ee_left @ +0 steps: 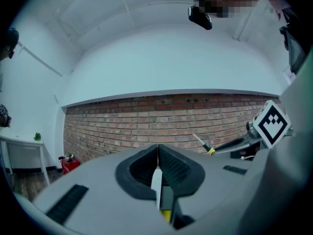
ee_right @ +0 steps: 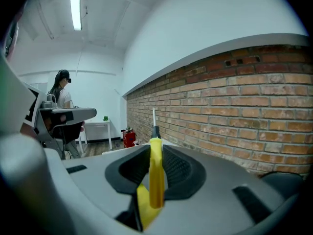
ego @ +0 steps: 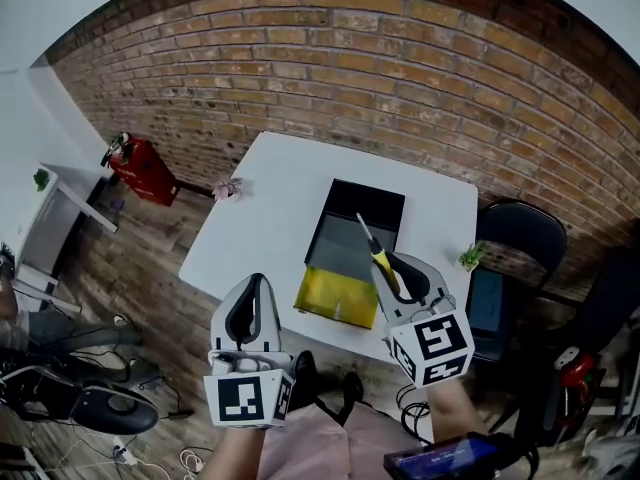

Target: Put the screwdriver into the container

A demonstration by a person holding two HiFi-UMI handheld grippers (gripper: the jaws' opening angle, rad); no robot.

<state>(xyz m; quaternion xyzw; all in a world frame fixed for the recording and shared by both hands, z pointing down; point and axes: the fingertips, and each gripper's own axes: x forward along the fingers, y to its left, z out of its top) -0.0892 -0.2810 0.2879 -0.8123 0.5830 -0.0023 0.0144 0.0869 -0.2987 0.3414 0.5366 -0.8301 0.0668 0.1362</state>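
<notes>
Brick wall (ego: 400, 58) at the back, white table (ego: 270, 198) in front of it, pretty plain setup. A red extinguisher (ego: 140, 168) can be seen on the floor off to the left and a black chair (ego: 520, 233) to the right. A small pink plant (ego: 228, 189) is parked on the table's left corner, a green one (ego: 470, 258) at its right edge.

The container (ego: 340, 253) is sat in the middle of the table: black, long, with a yellow end (ego: 335, 296) toward the near edge.

The screwdriver (ee_right: 156, 170) is clamped by its yellow handle in the right gripper (ee_right: 156, 148), shaft pointing away toward the wall. From the head view it's held over the container's right side, not in it yet.

The left gripper (ee_left: 158, 148) is closed up, pads meeting at the tips, nothing pinched between them. It's held left of the container, at the table's near edge.
</notes>
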